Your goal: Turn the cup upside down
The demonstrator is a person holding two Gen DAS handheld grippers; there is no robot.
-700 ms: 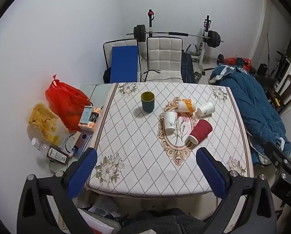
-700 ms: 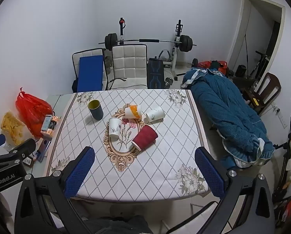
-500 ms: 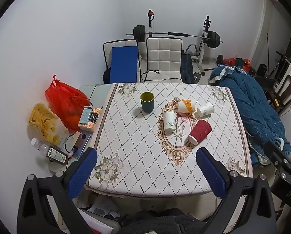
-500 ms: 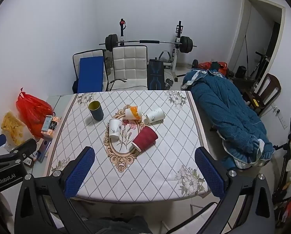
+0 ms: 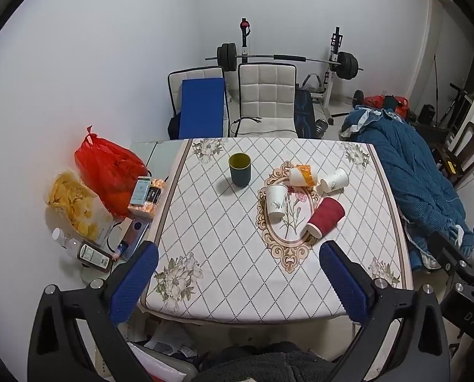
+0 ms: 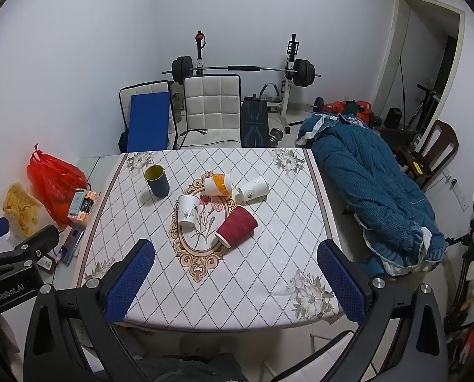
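Several cups sit on a table with a diamond-pattern cloth (image 5: 224, 254). A dark green cup (image 5: 240, 169) (image 6: 156, 180) stands upright at the far left. A white paper cup (image 5: 275, 200) (image 6: 187, 210) stands near the middle. A red cup (image 5: 325, 217) (image 6: 236, 226), an orange-and-white cup (image 5: 303, 175) (image 6: 218, 184) and a white cup (image 5: 334, 180) (image 6: 253, 188) lie on their sides. My left gripper (image 5: 237, 281) and right gripper (image 6: 235, 281) are both open and empty, held above the table's near edge, well short of the cups.
A red bag (image 5: 108, 165), a snack bag (image 5: 73, 205) and bottles lie left of the table. A blue quilt (image 6: 373, 184) lies to the right. White chairs (image 5: 267, 102) and a barbell rack (image 5: 284, 59) stand behind.
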